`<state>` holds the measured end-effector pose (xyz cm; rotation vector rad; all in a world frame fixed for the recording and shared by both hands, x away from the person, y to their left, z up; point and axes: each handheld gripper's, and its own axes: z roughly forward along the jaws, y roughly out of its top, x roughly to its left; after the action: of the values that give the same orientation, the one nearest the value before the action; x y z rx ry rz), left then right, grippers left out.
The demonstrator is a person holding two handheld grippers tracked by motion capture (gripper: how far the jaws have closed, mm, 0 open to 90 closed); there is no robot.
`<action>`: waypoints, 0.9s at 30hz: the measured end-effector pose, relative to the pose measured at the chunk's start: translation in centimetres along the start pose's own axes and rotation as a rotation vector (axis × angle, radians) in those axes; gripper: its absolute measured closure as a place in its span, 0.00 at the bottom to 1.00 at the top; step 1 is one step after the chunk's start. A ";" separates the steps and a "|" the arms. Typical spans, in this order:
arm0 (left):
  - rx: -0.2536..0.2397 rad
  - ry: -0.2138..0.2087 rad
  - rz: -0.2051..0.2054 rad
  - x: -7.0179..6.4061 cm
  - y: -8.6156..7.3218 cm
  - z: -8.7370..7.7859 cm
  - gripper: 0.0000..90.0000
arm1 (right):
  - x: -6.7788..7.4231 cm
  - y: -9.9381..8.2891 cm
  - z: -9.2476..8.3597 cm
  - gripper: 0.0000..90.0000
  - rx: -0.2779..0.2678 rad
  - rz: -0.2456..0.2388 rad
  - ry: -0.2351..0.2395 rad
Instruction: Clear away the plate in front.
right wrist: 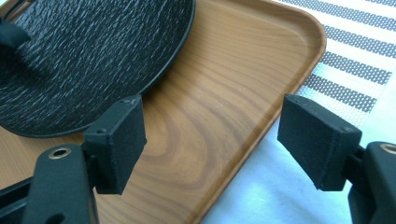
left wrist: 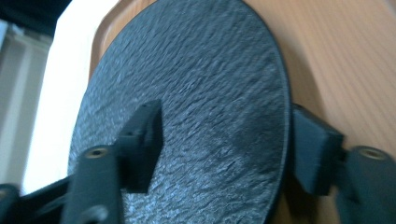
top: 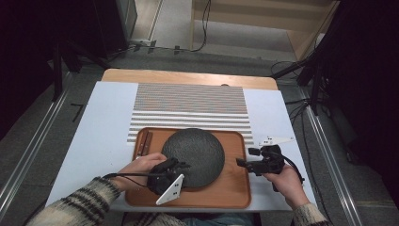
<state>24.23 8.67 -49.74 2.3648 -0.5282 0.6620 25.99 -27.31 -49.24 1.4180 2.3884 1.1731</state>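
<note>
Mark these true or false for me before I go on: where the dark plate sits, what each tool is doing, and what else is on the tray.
1. The dark round plate lies on the wooden tray. True.
2. The left tool is clamped tight on the plate's rim. False: in the left gripper view its jaws straddle the rim with a gap on each side, so it is open.
3. The right tool holds nothing. True: its jaws stand open over the tray's edge.
4. The tray sits straight on the bare wooden table. False: it rests on a white cover and partly on a striped mat.
5. A pair of brown chopsticks lies at the tray's far left. True.
</note>
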 end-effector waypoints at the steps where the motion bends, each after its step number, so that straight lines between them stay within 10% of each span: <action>1: -0.005 -0.014 -0.030 0.1 0.0 0.0 0.32 | 0.0 0.0 0.0 0.24 0.001 0.000 0.001; 17: -0.066 -0.112 -0.267 2.3 -0.5 -2.3 0.27 | 0.0 0.0 0.0 0.24 0.001 -0.001 0.003; 27: -0.064 -0.106 -0.506 4.0 -0.4 -2.6 0.27 | 0.1 0.0 0.0 0.24 0.001 -0.004 0.005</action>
<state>26.80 9.85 -45.91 2.3453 0.0160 0.2843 25.96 -27.23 -49.25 1.4113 2.3950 1.1759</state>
